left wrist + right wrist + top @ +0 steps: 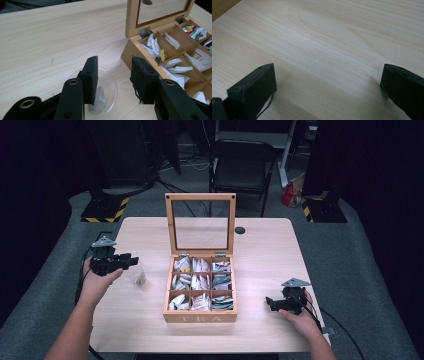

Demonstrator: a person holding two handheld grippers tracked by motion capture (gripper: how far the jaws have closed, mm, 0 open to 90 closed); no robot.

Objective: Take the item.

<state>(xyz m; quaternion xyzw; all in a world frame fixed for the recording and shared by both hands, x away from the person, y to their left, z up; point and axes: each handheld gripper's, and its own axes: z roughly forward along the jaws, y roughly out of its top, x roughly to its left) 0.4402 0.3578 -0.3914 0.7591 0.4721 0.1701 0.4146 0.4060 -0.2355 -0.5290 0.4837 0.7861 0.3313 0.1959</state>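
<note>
the tea bag lies in the glass near the surface's left edge, left of the tea box. the left gripper stands half open over it, holding nothing. best lift straight up so no jaw clips the rim. the right gripper rests wide, empty, by the right edge.

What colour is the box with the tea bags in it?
Light brown wood; the tea box shows best in the high view.
</note>
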